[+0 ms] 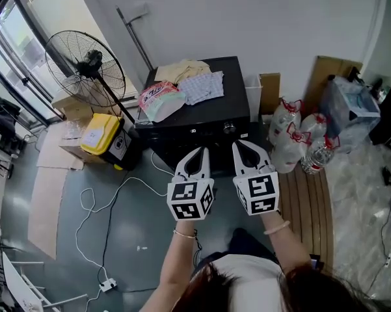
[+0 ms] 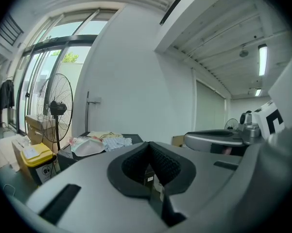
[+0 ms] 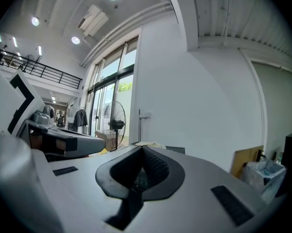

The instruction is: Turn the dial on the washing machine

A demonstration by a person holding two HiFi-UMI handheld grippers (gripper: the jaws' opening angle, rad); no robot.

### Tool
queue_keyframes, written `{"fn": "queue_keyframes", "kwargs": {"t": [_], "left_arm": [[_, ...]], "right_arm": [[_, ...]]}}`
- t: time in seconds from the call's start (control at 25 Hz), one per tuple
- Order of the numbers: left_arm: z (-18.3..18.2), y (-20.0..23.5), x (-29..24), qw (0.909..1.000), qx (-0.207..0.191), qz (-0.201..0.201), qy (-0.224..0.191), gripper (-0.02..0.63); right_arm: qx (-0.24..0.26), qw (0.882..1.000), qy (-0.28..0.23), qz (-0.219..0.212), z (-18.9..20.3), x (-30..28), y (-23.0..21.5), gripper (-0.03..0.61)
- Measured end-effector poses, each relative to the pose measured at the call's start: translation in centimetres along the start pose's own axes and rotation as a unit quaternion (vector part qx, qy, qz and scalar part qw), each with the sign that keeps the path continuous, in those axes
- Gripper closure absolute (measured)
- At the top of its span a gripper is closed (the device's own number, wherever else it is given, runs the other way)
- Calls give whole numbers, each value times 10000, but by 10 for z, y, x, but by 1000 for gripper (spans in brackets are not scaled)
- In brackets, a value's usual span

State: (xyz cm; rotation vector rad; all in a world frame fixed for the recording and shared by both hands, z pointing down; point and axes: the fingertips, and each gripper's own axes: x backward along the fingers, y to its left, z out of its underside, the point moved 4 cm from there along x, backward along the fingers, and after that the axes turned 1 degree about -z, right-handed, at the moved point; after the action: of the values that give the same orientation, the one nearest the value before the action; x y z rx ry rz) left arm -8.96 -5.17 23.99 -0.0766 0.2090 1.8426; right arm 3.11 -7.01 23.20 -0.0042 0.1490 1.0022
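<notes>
Both grippers, the left gripper (image 1: 198, 151) and the right gripper (image 1: 241, 145), hang at the centre of the head view with jaws pressed together and nothing between them, just below the black washing machine (image 1: 231, 93). Its silver dial (image 1: 229, 128) sits on the front panel, near the right gripper's tips but apart from them; by my reading the whole turn is left to do

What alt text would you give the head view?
Left gripper and right gripper, both shut, side by side before a black washer with a front dial; clothes lie on top. Fan and yellow bin at left, bottles at right.
</notes>
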Motion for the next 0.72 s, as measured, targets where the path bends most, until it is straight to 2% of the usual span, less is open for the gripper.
{"fn": "queue_keyframes", "kwargs": {"t": [0.36, 0.72], "left_arm": [[-11, -5, 60, 9998, -87, 46, -196, 598], [-18, -11, 92, 9991, -229, 87, -358, 598]], "right_arm": [[128, 9995, -239, 137, -29, 46, 28, 552], [182, 9994, -251, 132, -36, 72, 49, 552]]}}
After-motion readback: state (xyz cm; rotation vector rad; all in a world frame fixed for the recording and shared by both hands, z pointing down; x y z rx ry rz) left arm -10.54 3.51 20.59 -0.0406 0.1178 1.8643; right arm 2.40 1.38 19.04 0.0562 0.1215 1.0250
